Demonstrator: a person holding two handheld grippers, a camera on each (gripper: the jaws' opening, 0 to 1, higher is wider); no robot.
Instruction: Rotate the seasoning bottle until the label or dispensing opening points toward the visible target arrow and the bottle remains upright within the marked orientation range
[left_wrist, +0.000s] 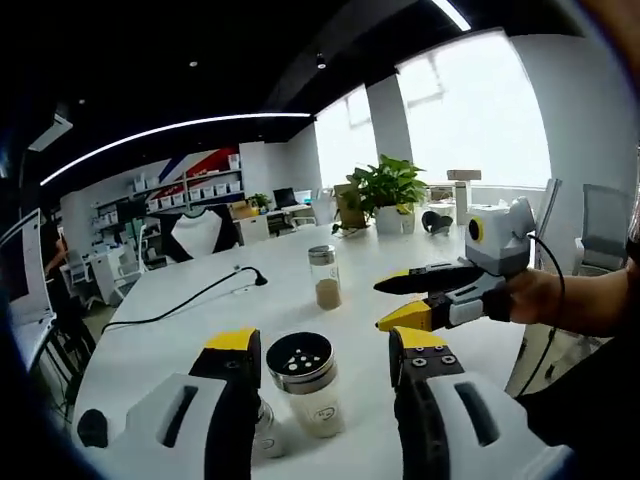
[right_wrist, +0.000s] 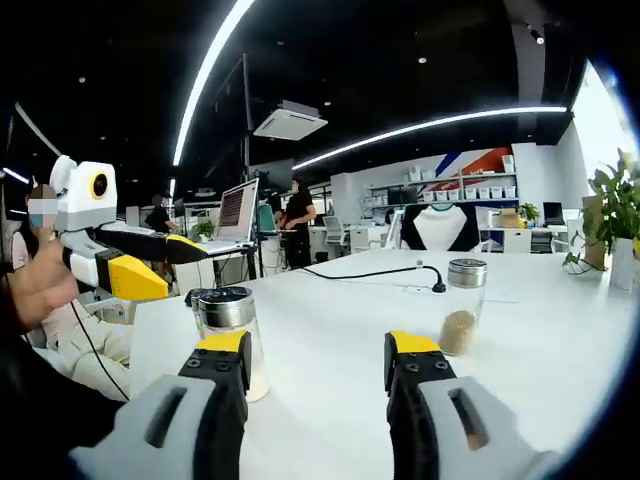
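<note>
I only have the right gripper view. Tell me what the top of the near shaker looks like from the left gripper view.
Observer: The shaker stands upright. Its lid faces up, a dark disc with a ring of small holes.
Operator: Now say how the left claw stands to it.
Observer: The left claw is open, with one jaw on each side of the shaker and a gap on both sides.
Operator: Report anything tucked beside it.
Observer: A smaller clear bottle stands by the shaker's base, close against one jaw of that claw.
</note>
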